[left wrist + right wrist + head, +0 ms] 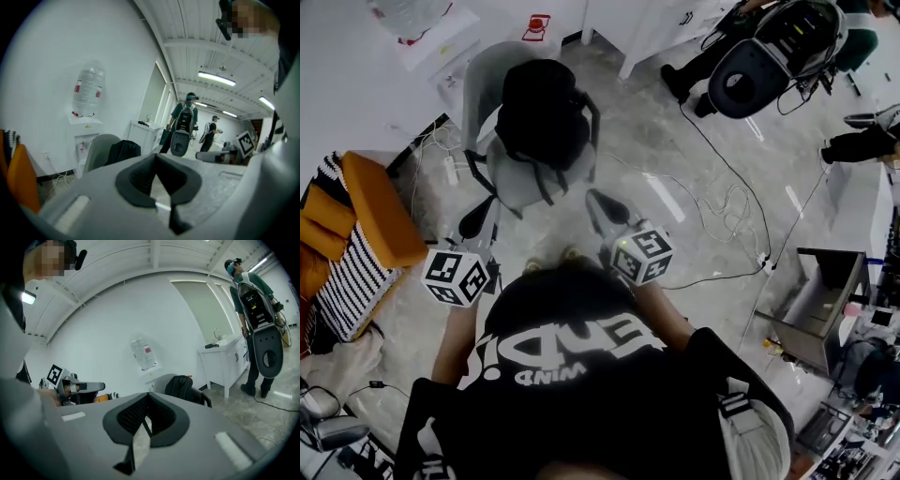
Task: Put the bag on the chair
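Observation:
A black bag point(546, 112) rests on a grey chair point(520, 180) standing on the floor ahead of me. The left gripper view shows the chair point(99, 149) with the bag point(124, 150) on it at some distance, as does the right gripper view, chair point(161, 379) and bag point(180, 386). My left gripper point(474, 225) is held near my body, short of the chair, shut and empty point(157, 157). To its right, my right gripper point(602, 204) points toward the chair, also shut with nothing in it point(147, 397).
An orange cushion on striped fabric point(380, 211) lies at the left. Cables point(722, 206) trail across the floor on the right. A water dispenser point(86, 93) and a white cabinet point(225, 364) stand by the wall. A person with a backpack rig point(255, 324) stands nearby.

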`<control>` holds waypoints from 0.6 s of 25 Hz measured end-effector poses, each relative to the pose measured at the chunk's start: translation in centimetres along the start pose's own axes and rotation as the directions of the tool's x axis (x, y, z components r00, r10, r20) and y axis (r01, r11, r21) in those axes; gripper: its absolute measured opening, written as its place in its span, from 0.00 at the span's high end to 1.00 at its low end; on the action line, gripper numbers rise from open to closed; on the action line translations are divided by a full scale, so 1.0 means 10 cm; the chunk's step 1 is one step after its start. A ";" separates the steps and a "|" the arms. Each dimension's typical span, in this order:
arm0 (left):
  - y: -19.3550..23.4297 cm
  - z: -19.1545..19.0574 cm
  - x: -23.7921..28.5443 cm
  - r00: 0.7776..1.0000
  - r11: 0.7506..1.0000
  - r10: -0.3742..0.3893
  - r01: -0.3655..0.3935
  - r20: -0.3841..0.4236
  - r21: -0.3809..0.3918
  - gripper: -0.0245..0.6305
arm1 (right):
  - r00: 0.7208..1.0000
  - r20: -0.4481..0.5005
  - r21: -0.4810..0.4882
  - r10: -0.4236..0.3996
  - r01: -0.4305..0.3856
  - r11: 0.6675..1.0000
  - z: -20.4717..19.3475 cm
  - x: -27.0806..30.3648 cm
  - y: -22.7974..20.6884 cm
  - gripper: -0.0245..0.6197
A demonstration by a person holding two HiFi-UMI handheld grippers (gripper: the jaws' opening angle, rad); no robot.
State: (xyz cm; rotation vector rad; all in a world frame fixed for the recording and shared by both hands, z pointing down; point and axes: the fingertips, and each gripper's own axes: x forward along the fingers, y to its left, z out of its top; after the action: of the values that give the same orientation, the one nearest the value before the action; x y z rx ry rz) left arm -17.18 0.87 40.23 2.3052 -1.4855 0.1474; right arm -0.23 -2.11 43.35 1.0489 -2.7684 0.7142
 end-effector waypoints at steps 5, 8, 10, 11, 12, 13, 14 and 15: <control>0.19 -0.22 -0.13 0.999 0.999 0.036 -0.037 0.018 0.034 0.96 | 1.000 -0.009 -0.011 -0.017 0.017 1.000 -0.15 0.15 0.15 0.96; 0.23 -0.31 -0.13 0.998 0.997 0.054 -0.055 0.018 0.055 0.96 | 0.999 -0.009 -0.020 -0.034 0.034 0.999 -0.21 0.19 0.17 0.96; 0.25 -0.36 -0.13 0.998 0.996 0.060 -0.061 0.013 0.064 0.96 | 0.999 -0.010 -0.023 -0.043 0.042 0.999 -0.26 0.21 0.17 0.96; 0.25 -0.37 -0.13 0.998 0.996 0.060 -0.060 0.012 0.068 0.96 | 0.999 -0.012 -0.021 -0.046 0.045 0.999 -0.28 0.21 0.17 0.96; 0.24 -0.36 -0.13 0.998 0.996 0.057 -0.057 0.012 0.073 0.96 | 0.999 -0.014 -0.018 -0.048 0.048 0.999 -0.30 0.20 0.17 0.96; 0.23 -0.35 -0.12 0.999 0.996 0.052 -0.053 0.014 0.078 0.96 | 0.999 -0.016 -0.015 -0.051 0.051 0.999 -0.31 0.20 0.17 0.96; 0.23 -0.34 -0.12 0.999 0.995 0.048 -0.049 0.016 0.081 0.96 | 0.998 -0.019 -0.013 -0.053 0.053 0.999 -0.32 0.19 0.17 0.96; 0.22 -0.33 -0.12 0.999 0.995 0.045 -0.046 0.017 0.083 0.96 | 0.998 -0.022 -0.014 -0.055 0.055 0.998 -0.32 0.18 0.17 0.96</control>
State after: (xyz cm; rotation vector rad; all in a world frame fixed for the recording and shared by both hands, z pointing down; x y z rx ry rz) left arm -19.29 2.32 43.45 2.3428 -1.5678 0.2091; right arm -2.97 -0.64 45.97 1.1031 -2.7105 0.6949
